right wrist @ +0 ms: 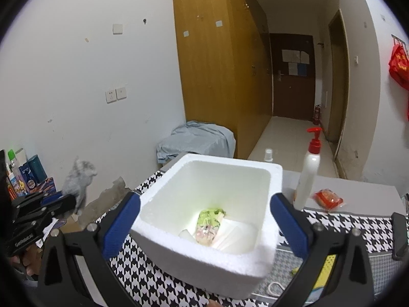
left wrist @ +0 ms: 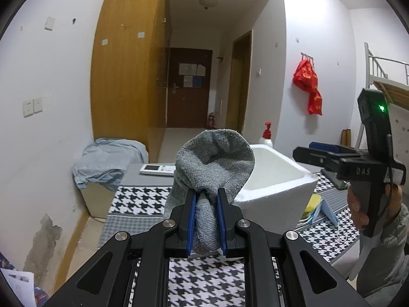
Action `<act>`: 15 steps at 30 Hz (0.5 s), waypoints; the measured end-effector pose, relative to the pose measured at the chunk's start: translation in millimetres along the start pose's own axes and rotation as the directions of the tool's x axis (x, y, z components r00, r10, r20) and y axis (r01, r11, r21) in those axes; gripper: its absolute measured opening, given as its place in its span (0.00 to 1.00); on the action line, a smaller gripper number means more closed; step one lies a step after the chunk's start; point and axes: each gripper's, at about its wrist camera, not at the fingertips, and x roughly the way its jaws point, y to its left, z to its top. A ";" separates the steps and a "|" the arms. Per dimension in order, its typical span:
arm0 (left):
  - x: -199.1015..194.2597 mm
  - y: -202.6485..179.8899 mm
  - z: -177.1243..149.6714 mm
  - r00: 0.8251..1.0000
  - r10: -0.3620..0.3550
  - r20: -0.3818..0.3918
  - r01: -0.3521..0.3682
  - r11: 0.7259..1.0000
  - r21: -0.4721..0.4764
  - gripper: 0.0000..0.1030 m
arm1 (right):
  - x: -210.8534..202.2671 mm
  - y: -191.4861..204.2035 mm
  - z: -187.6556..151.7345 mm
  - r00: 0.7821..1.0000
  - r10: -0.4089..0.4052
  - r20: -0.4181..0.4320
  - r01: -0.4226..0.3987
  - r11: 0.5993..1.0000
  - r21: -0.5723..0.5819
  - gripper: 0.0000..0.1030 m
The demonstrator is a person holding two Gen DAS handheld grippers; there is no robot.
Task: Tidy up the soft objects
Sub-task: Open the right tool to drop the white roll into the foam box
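A black-and-white houndstooth cloth-covered table (right wrist: 345,227) carries a white foam box (right wrist: 204,263); right of the box stand a red-capped white pump bottle (right wrist: 308,176) and a red packet (right wrist: 328,199).

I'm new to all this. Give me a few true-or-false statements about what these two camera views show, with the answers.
1. The left hand-held gripper is clamped on a grey sock. True.
2. The right hand-held gripper is shut. False: its jaws stand wide open, holding nothing.
3. The white foam box is empty. False: a green-topped packet lies inside.
4. A red-capped pump bottle stands beside the box. True.
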 end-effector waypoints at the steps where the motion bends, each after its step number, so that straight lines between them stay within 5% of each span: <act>1: 1.7 -2.8 2.8 1.000 -0.007 0.001 0.007 1.000 0.003 0.16 | -3.0 -1.2 -1.3 1.000 -0.008 0.002 0.008 1.000 -0.002 0.99; 15: 11.8 -35.2 31.4 0.998 -0.061 0.022 0.060 0.997 0.038 0.16 | -37.5 -26.5 -23.8 0.999 -0.043 0.007 0.042 0.999 0.013 0.99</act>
